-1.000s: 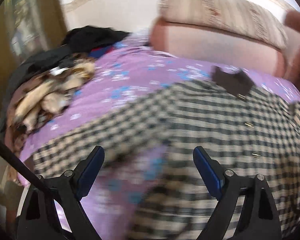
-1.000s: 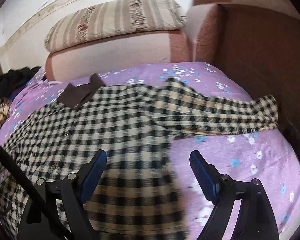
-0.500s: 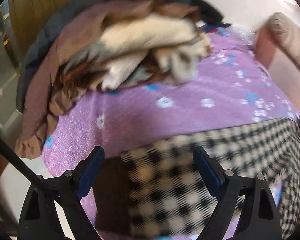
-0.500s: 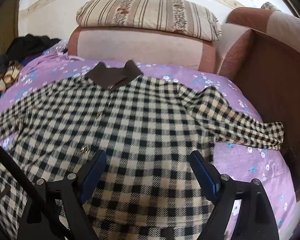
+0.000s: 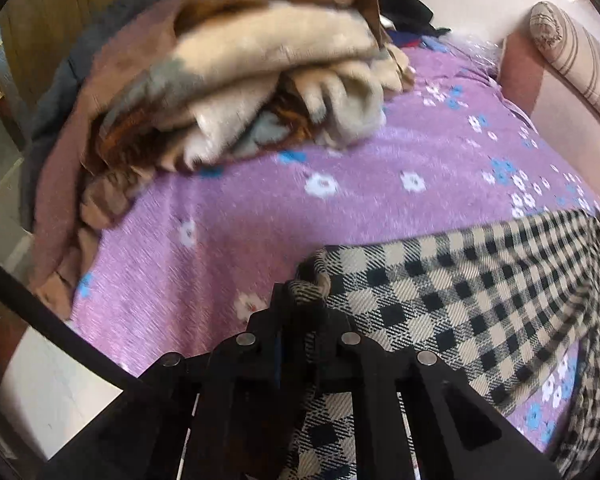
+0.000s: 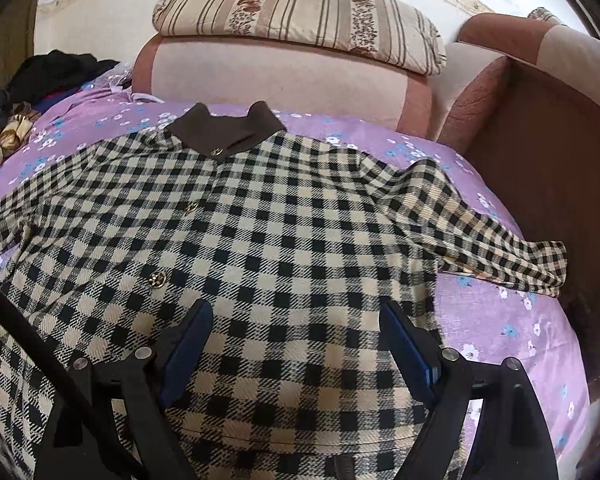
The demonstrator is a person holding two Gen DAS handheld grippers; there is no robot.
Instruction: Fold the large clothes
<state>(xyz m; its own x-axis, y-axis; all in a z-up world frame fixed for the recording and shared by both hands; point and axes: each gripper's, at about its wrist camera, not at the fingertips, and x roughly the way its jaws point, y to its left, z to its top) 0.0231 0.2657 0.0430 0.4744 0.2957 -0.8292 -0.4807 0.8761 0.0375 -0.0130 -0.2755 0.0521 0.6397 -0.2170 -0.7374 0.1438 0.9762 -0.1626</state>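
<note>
A black-and-cream checked coat with a brown collar and gold buttons lies spread face up on the purple flowered bedspread. Its right sleeve stretches out toward the brown bed side. In the left wrist view my left gripper is closing on the cuff end of the coat's left sleeve, and the cloth is bunched between its jaws. My right gripper hangs open just above the coat's lower front, with nothing between its blue pads.
A heap of crumpled cream, brown and dark clothes lies at the bed's left end. A striped cushion rests on the pink headboard. The brown upholstered side borders the bed on the right.
My left gripper swung left from the coat's body to the sleeve end and closed on the cuff. My right gripper shifted left to centre over the coat front and stayed open.
</note>
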